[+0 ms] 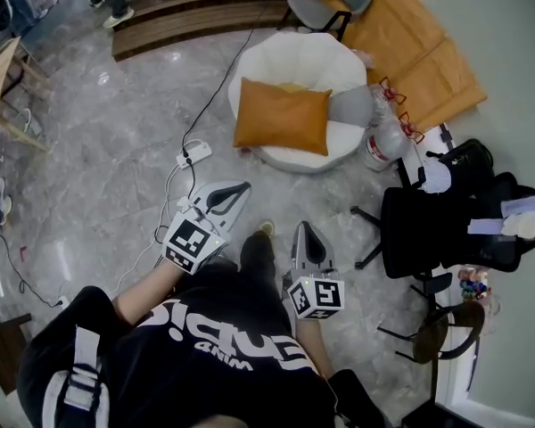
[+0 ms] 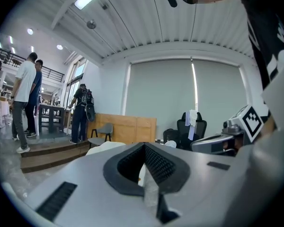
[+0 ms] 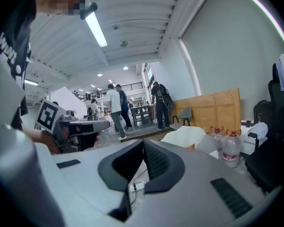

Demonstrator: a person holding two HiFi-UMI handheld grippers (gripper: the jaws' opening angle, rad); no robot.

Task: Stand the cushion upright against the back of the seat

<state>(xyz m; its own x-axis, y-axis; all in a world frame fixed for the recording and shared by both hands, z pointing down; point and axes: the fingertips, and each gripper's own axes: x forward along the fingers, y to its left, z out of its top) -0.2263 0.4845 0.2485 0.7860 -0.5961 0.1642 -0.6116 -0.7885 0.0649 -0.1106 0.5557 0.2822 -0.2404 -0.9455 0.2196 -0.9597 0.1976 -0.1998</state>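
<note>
Across the grey marble floor, the orange fabric cushion is seen lying flat on the round white padded seat, not yet stood up, while the left gripper and right gripper are held closed and empty, well apart from it.

On the seat the cushion lies flat, front-left part; 2nd cushion just beside it on the rt. Bottles on floor just beside seat's rt edge, office chair nearer the person, same side. Power strip on floor left of seat. Small chair behind seat, boards behind-rt. Left gripper & right gripper in front of seat, well apart from it.
</note>
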